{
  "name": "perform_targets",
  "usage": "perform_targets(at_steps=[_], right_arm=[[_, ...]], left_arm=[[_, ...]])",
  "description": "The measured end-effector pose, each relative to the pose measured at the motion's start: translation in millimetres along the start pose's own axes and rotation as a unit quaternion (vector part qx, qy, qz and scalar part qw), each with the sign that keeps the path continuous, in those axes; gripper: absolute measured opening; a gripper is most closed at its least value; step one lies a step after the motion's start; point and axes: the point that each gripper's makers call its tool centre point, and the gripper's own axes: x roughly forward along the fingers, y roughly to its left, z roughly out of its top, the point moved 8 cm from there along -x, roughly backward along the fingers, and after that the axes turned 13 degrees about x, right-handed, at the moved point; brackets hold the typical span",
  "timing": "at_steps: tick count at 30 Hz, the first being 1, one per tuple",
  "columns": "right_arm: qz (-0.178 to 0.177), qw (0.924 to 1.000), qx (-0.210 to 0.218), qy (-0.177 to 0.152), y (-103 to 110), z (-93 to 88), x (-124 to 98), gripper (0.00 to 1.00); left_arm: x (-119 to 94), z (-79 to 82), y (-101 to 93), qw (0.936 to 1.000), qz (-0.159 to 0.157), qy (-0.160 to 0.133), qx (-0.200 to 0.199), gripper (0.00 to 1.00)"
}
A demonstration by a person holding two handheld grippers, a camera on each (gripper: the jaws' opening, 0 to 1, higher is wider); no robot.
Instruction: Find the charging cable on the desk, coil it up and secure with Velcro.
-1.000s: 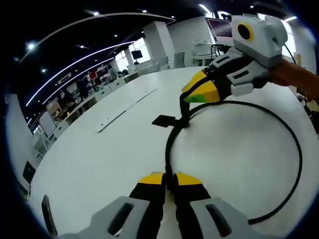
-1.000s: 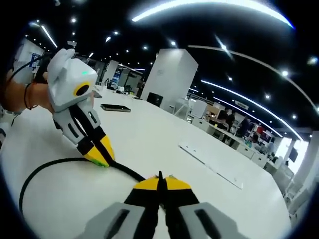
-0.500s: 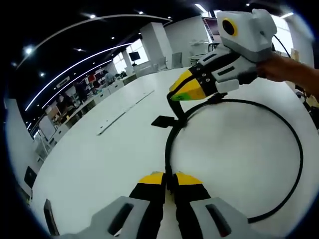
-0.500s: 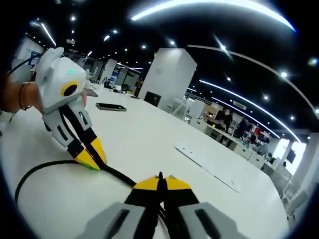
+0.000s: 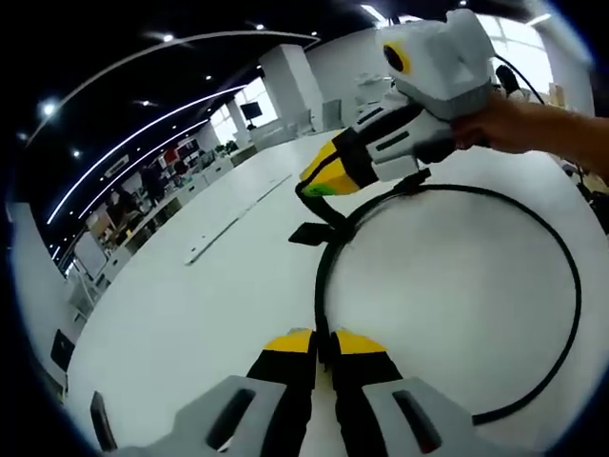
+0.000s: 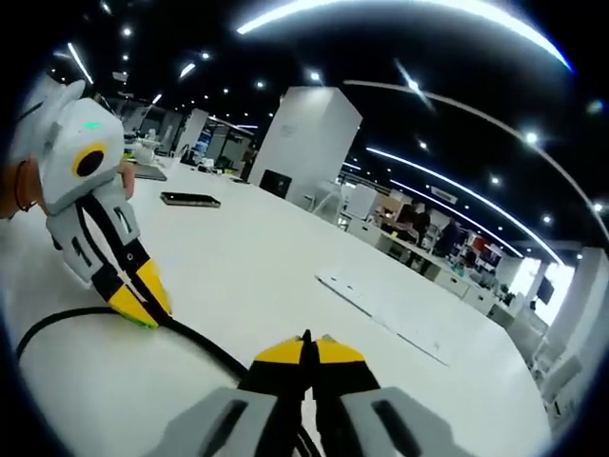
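The black charging cable (image 5: 574,286) lies on the white desk (image 5: 181,324) in one wide loop. My left gripper (image 5: 324,335) is shut on the near stretch of it. A flat black Velcro tab (image 5: 309,231) sticks out from the cable just beyond. Above that tab my right gripper (image 5: 319,181), held by a hand (image 5: 514,119), is shut on a raised bend of the cable. In the right gripper view my right gripper (image 6: 304,341) is shut, and the cable (image 6: 195,341) runs from it to the left gripper (image 6: 143,307) on the left.
A long white strip (image 5: 238,214) lies on the desk beyond the cable, also in the right gripper view as the strip (image 6: 381,319). A dark phone (image 6: 189,199) rests farther back. Office desks and people stand in the background.
The right gripper has swung left and lifted a little with the cable bend. In the right gripper view the left gripper has drifted left and lower. Both stay shut.
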Motion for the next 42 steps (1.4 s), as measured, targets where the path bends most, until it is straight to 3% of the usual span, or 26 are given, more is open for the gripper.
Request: perform_targets(at_steps=[23, 42], right_arm=[[-0.042, 0.9982, -0.026, 0.035, 5, -13.1, 26, 0.04], [-0.051, 0.9968, 0.006, 0.061, -3, -20.1, 43, 0.04]], left_arm=[[-3, -1.2, 1.3, 0.9995, -0.002, -0.012, 0.028, 0.08], [-1, -4.1, 3.6, 0.999, -0.007, -0.033, 0.027, 0.08]])
